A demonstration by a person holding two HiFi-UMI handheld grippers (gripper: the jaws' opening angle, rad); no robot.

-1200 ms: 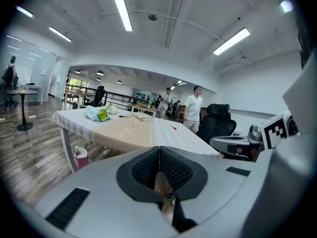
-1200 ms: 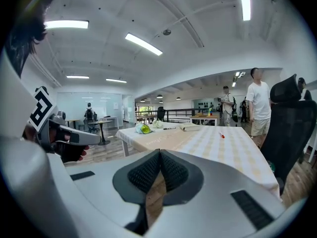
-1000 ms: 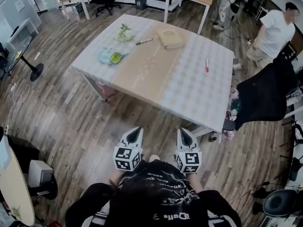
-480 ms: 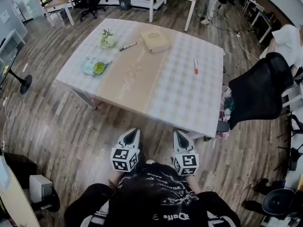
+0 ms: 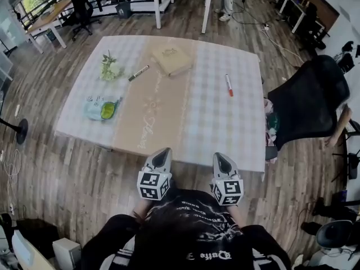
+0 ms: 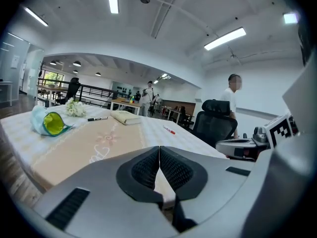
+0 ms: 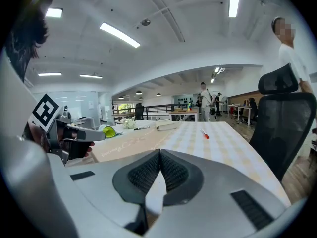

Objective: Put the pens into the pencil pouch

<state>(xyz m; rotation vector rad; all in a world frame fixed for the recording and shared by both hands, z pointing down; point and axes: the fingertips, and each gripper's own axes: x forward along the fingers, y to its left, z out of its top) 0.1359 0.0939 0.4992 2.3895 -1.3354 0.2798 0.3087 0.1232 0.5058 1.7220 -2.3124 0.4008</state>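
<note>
Head view | black pen (image 5: 139, 72), red pen (image 5: 229, 85) | small, details unclear

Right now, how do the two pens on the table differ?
The black pen lies left of the tan pouch, slanted; the red pen lies right of it, pointing nearly straight away. The black pen is mostly dark, the red pen pale with a red end. Both lie flat, outside the pouch.

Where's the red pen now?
In the head view, the red pen lies on the right half of the table, between the tan flat item and the black chair.
</note>
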